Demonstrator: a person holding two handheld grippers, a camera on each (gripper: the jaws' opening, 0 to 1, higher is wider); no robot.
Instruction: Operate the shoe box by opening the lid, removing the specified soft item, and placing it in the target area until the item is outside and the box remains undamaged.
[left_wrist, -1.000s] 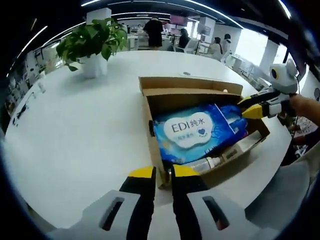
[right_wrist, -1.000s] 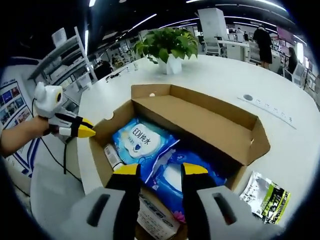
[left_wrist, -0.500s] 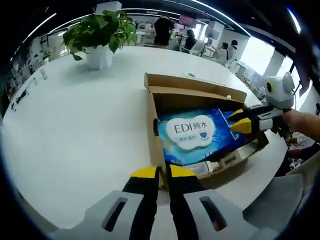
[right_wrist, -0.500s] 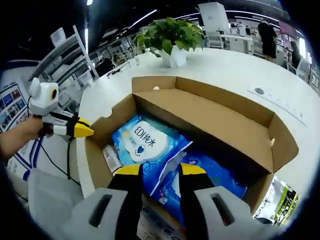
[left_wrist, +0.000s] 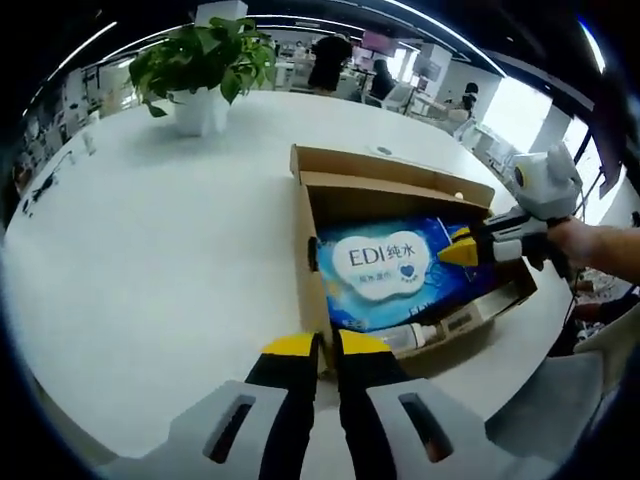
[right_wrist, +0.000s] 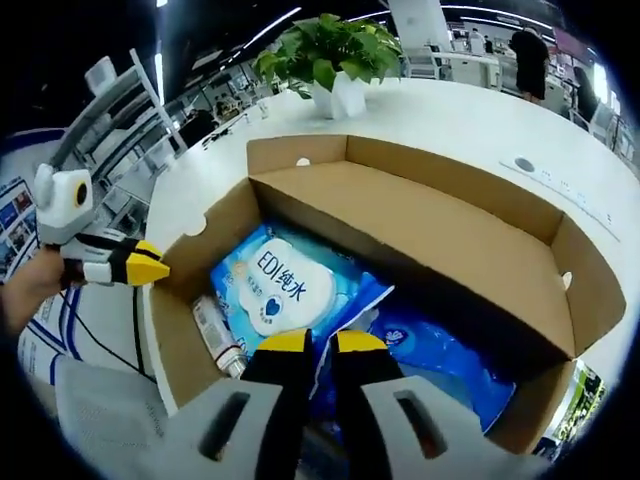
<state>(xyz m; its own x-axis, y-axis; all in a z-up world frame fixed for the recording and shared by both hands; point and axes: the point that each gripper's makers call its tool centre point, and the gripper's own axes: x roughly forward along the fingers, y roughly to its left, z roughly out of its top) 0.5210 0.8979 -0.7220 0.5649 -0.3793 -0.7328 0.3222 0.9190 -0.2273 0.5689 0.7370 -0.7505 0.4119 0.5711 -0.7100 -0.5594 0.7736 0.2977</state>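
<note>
So the shoe box (left_wrist: 400, 270) is sitting open on the white counter (left_wrist: 150, 260), lid already folded back, and the soft thing to pull out, the blue wipes pack (right_wrist: 280, 285) with the white EDI label, is lying flat inside, taking up most of the floor. Its long axis is running along the length of the box, with a small bottle (right_wrist: 215, 335) lying beside it against the near wall and a second blue pack (right_wrist: 440, 350) tucked partly under its far end. The right gripper (right_wrist: 310, 345) is the one doing the work: it's reaching down into the box with its yellow tips right at the edge of the wipes pack, jaws narrowed to a slim gap, and the pack's edge looks to be running up between them. I can't tell for sure whether it's actually pinching the wrapper yet. In the left gripper view you can see it coming in over the far side wall, tip over the pack's end. The left gripper (left_wrist: 315, 350) is hanging just outside the near corner of the box, jaws nearly closed on nothing, not touching the pack. So right is clearly nearer. There's also a potted plant (left_wrist: 200, 85) well off across the counter.
</note>
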